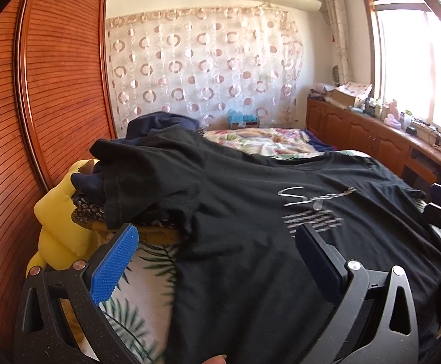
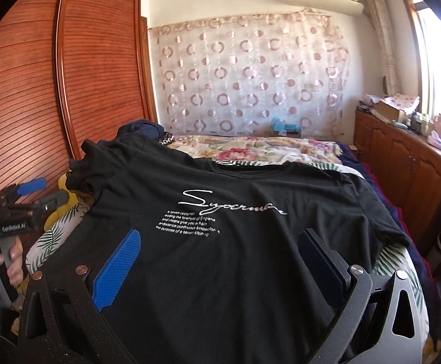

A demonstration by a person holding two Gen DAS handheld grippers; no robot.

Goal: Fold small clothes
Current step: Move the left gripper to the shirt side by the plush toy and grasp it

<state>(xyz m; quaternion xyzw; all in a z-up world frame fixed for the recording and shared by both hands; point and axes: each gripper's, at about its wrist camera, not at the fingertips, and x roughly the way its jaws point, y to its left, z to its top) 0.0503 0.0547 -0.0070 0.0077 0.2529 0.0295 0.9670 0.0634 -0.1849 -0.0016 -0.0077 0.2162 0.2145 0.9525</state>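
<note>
1. The black T-shirt [image 2: 220, 242] fills the centre and lower half of both views, spread print-up on the bed [image 2: 53, 233]. Nothing is folded yet, by my reckoning. The biggest risk is dragging the whole shirt instead of folding it: loose jersey on a soft sheet bunches if I pull one edge alone.

2. Its far sleeve, upper left of the shirt, is draped over a heap of other clothes [image 1: 159, 124] and a yellow cushion [image 1: 56, 221] at centre left of the left view. Lifting that side could snag the heap or tip it towards the wardrobe [image 1: 53, 75].

3. The floral quilt [image 2: 250, 148] lies just beyond the collar, mid-frame. A fold pushed away from me might ride onto it and go crooked.

4. My left gripper [image 1: 217, 242] hangs over the shirt's left edge, jaws wide apart and holding nothing. One blue pad [image 1: 114, 264] sits above the leaf-print sheet, so a careless pinch could take sheet along with the hem.

5. My right gripper [image 2: 220, 254] is likewise spread and empty over the lower chest, below the white lettering [image 2: 229, 206]. Closing there would grab mid-cloth, not an edge.

6. The cluttered counter [image 2: 426, 139] at the right stands well apart and should not interfere.
</note>
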